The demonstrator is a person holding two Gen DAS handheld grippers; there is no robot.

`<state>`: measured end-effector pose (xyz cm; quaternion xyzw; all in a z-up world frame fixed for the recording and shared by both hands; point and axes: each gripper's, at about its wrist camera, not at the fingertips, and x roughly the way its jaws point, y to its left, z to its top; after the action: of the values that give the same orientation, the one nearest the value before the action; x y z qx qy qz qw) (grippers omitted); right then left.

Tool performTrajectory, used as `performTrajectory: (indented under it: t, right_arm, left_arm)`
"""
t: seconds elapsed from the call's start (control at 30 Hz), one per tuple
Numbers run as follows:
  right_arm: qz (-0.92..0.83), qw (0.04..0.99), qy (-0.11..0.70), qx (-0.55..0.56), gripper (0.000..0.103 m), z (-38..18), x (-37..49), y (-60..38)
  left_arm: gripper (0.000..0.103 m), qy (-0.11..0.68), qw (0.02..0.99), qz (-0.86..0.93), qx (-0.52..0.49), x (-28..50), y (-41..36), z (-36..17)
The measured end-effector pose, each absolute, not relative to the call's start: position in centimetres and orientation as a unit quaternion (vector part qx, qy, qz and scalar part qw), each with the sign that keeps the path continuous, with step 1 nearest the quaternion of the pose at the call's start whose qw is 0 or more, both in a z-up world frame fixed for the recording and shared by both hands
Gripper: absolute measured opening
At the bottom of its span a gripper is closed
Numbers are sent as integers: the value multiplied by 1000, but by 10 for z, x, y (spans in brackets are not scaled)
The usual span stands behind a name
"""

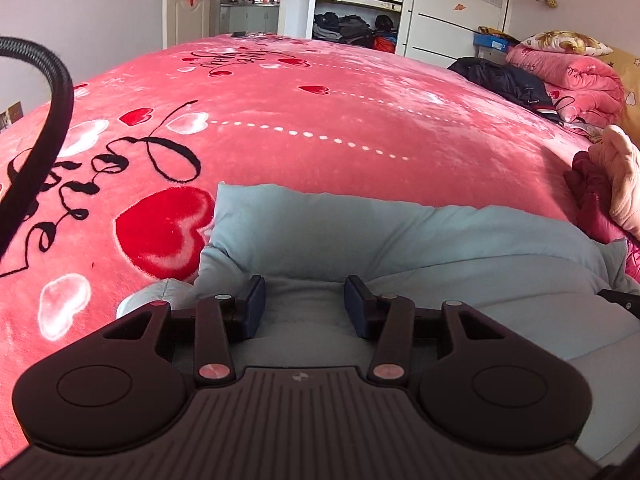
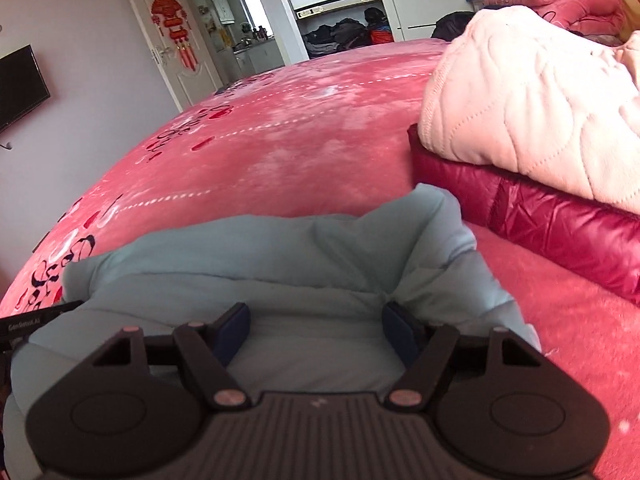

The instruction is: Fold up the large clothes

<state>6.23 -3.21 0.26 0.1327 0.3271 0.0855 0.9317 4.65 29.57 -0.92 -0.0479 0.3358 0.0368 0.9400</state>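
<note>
Pale-blue padded garment lies bunched at the bed's near edge, and your left tongs and right tongs straddle it spread apart, gripping nothing, seemingly to pinch its fold.

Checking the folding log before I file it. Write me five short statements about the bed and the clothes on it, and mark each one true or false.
1. A light blue padded garment lies under both grippers. True.
2. The bed cover is plain green. False: it is pink with red hearts.
3. A pale pink quilted garment rests on a dark red jacket. True.
4. The wardrobe is closed. False: its shelves show clothes.
5. The left gripper is clamped shut. False: its jaws stand apart over the blue fabric.
</note>
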Motion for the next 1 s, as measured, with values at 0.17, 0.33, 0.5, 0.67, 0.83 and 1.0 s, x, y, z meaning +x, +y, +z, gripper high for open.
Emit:
performTrajectory:
  t: [0.17,0.33,0.5,0.67,0.83,1.0]
  right_arm:
    - [85,937,320,115,74,-1,62,-27]
    - [97,934,312,144,82,12,55,-38]
    - [99,927,290,215,100,32,39,-76]
    - [57,912,296,279,102,32,25,-125]
    - [52,867,334,366,102,9,20,-169]
    - [94,808,372,447,102,-17,23,-174]
  left_arm:
    - [57,332,941,37,-46,50,296,-8]
    - [68,317,945,37,-69,30,300,21]
    - [82,314,945,46,-85,0,307,46]
    - [96,333,937,63,-86,-28,315,51]
    - [99,353,926,71,-114,-50,327,56]
    - [100,355,915,74,-176,-61,350,63]
